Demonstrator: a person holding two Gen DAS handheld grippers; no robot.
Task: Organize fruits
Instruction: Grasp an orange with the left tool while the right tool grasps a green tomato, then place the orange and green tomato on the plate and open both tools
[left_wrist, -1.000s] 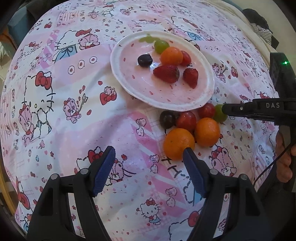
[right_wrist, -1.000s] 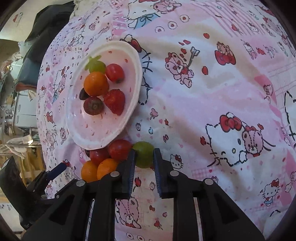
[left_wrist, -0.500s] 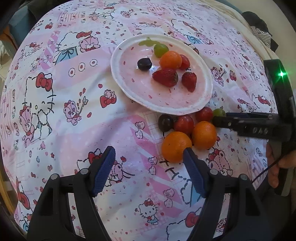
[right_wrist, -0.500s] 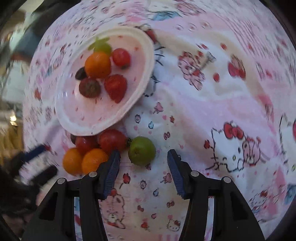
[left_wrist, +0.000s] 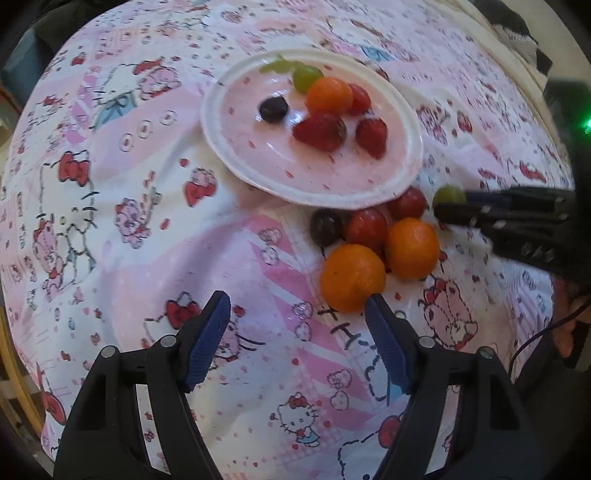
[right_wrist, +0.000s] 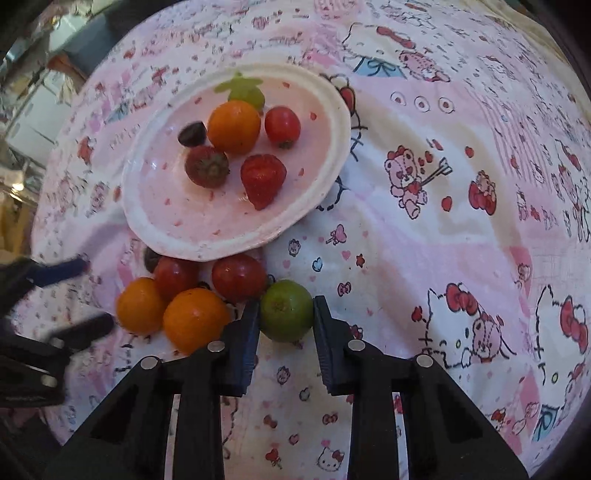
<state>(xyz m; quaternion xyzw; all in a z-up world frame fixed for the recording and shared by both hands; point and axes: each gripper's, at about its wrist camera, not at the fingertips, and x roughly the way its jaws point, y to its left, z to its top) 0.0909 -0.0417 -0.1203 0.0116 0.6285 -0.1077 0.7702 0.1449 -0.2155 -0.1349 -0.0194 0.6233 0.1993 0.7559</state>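
A white plate (right_wrist: 325, 177) (left_wrist: 221, 122) holds an orange, two strawberries, a small tomato, a dark grape and a green fruit. Beside it on the cloth lie two oranges (right_wrist: 195, 319) (left_wrist: 352, 277), two red tomatoes (right_wrist: 238, 277), a dark grape (left_wrist: 325, 227) and a green lime (right_wrist: 286, 310) (left_wrist: 447, 194). My right gripper (right_wrist: 284, 314) is shut on the lime, its pads touching both sides. It shows in the left wrist view (left_wrist: 439, 206) at the right. My left gripper (left_wrist: 297, 314) is open and empty, just short of the nearest orange.
A pink cartoon-print cloth (left_wrist: 129, 184) (right_wrist: 443, 184) covers the rounded, soft surface, which drops away at all edges. Dark clutter and a shelf (right_wrist: 33, 122) lie beyond the far left edge. A hand (left_wrist: 569, 332) holds the right gripper's handle.
My right gripper opened about half a second ago and has now closed on the green lime again. The left gripper drifted slightly nearer the oranges and stayed open.
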